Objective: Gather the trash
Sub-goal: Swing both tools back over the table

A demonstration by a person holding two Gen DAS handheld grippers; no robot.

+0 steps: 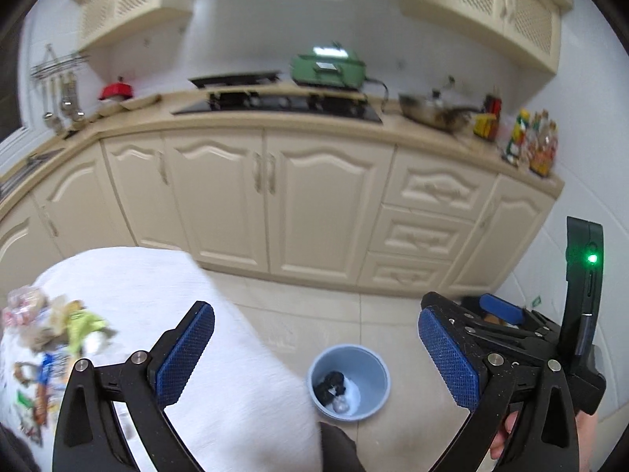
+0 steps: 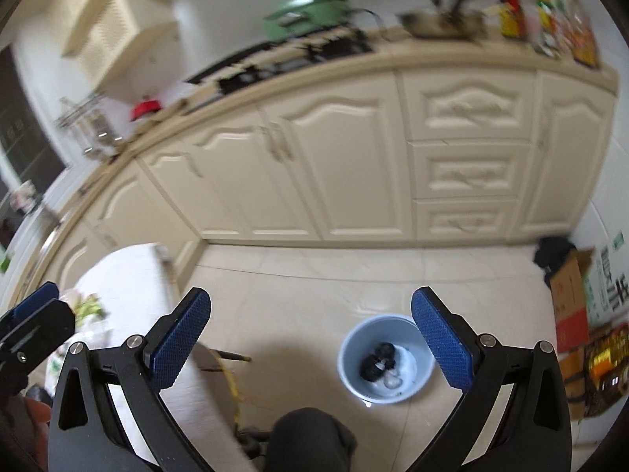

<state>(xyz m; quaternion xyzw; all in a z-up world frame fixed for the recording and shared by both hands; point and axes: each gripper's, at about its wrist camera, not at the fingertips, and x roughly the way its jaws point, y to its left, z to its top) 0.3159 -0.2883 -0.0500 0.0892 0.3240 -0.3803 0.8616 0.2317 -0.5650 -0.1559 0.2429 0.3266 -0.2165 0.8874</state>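
Pale blue bin on the tiled floor, holding dark and white scraps. Left of the bin, a white-covered desk carries loose trash, mostly wrappers, blurred. Left gripper above the bin, jaws spread wide, empty. Right gripper likewise, jaws spread wide, empty, the bin just under its right finger. Beyond the bin, cream cabinets; right of it, cardboard boxes.

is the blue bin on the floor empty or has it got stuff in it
Not empty. The blue bin stands upright on the floor, and both views show dark and pale scraps on its bottom.
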